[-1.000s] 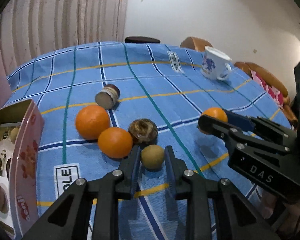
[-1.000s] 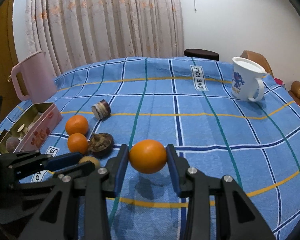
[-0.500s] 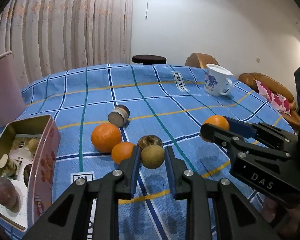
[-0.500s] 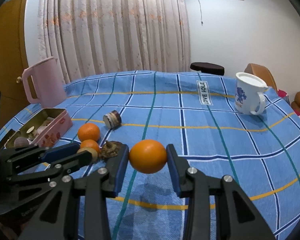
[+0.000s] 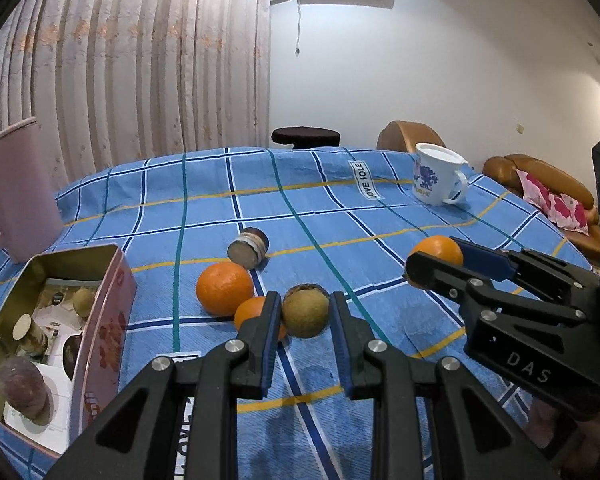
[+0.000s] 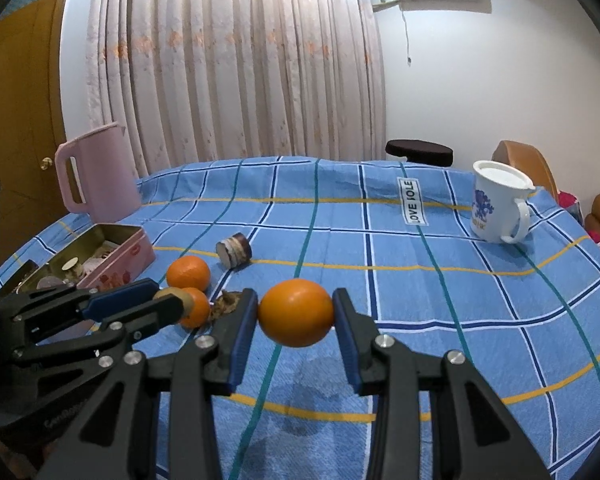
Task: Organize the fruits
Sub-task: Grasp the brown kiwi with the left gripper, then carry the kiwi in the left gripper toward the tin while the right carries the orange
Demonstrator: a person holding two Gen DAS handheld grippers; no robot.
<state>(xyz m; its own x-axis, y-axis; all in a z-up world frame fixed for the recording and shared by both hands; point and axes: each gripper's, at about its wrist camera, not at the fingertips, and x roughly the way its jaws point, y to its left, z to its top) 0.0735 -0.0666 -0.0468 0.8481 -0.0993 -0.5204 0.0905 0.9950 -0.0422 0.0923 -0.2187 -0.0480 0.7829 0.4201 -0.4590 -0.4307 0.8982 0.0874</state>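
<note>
My left gripper [image 5: 305,314] is shut on a brownish-green kiwi [image 5: 305,312] and holds it above the blue checked tablecloth. My right gripper [image 6: 295,314] is shut on an orange [image 6: 295,313], also held off the cloth; it shows in the left wrist view [image 5: 440,250] at the right. Two more oranges lie on the cloth, a larger one [image 5: 225,288] and a smaller one [image 5: 250,314] partly behind my left finger. A dark dried fruit [image 6: 225,304] lies beside them. The left gripper shows in the right wrist view [image 6: 168,302] with the kiwi.
An open pink tin [image 5: 100,320] with small items stands at the left. A small round jar [image 5: 248,248] lies on its side behind the oranges. A white mug [image 5: 438,180] stands far right, a pink pitcher [image 6: 96,176] far left. Sofa beyond the table's right edge.
Both grippers have risen with their fruit: the kiwi and the orange are lifted higher off the cloth, and the view has tilted up toward the wall and curtain.
</note>
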